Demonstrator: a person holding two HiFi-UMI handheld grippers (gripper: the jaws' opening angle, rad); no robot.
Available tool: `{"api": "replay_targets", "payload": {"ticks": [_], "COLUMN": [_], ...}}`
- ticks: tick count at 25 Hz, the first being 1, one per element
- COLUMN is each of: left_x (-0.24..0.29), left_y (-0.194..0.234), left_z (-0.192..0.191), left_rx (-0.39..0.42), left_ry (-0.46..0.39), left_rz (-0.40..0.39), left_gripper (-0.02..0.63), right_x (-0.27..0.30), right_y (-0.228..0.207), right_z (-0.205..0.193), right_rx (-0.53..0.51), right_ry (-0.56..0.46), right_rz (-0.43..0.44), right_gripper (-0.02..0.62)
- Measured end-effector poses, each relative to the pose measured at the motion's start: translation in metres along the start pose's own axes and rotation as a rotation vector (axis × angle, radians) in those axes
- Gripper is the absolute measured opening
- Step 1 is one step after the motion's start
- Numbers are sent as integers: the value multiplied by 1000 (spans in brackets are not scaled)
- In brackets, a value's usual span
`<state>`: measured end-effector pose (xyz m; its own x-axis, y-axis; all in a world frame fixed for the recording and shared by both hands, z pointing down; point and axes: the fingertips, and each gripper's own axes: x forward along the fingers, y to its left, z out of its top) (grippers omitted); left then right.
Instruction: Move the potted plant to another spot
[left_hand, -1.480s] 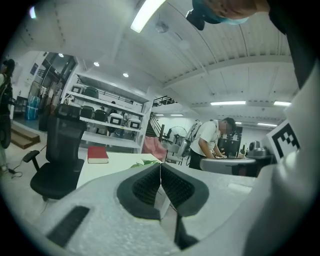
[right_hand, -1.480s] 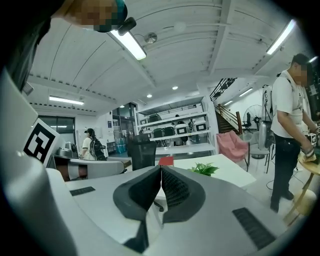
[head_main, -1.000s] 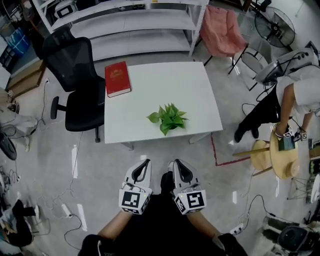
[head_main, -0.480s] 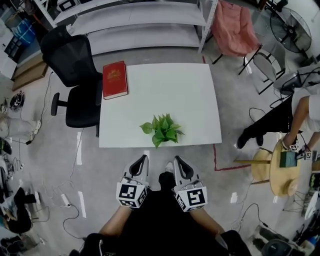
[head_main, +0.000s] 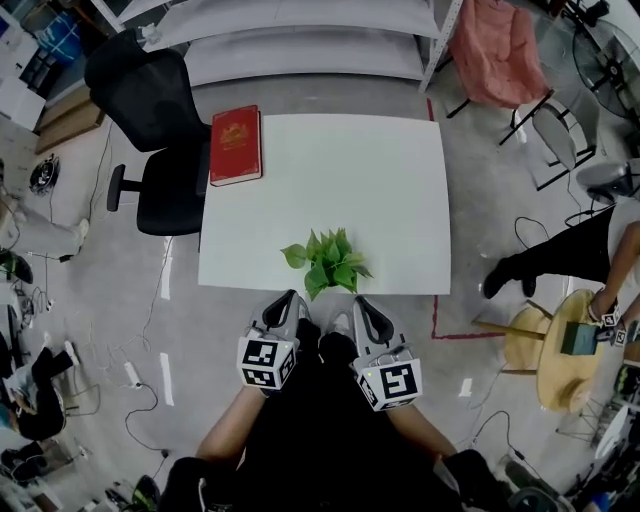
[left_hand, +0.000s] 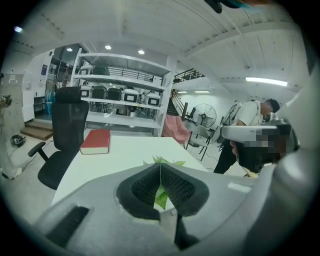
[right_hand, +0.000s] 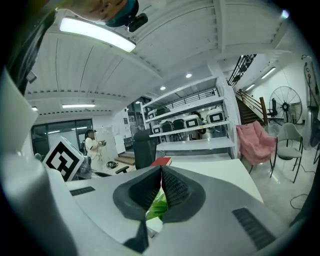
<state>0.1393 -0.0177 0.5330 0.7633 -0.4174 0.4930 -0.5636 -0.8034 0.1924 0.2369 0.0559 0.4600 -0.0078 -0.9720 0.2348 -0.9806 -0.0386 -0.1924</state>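
Left hand-held gripper (head_main: 291, 298) and right hand-held gripper (head_main: 361, 302) pinched shut, empty, just short of the potted plant (head_main: 327, 262). Could topple it, going in without opening.

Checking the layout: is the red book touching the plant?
No, the book sits at the far left corner, the plant at the near edge.
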Motion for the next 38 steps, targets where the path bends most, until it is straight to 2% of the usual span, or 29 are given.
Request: {"api": "replay_targets", "payload": {"ticks": [8,12,15,27,38], "left_x": [47,70,90,131,151], "left_y": [28,30,33,43,42], "left_z": [-27,-50,-64,-98,-106], "left_rx": [-61,-77,-90,-147,-167], "left_ry": [124,216,273,428,477], "left_rz": [-24,-61,-82,-90,-78], "left_gripper": [20,23,91,113,130], "right_x": [22,32,42,57,58], "right_y": [-14,-22,-28,-61,-75], "right_z": [-2,-3,-5,-18,-19], "right_rx": [-13,1,10,32,46], "right_ry": [28,44,57,100,101], "right_rz": [-31,-61,-74,-131,-150], "right_gripper": [12,13,12,12,12]}}
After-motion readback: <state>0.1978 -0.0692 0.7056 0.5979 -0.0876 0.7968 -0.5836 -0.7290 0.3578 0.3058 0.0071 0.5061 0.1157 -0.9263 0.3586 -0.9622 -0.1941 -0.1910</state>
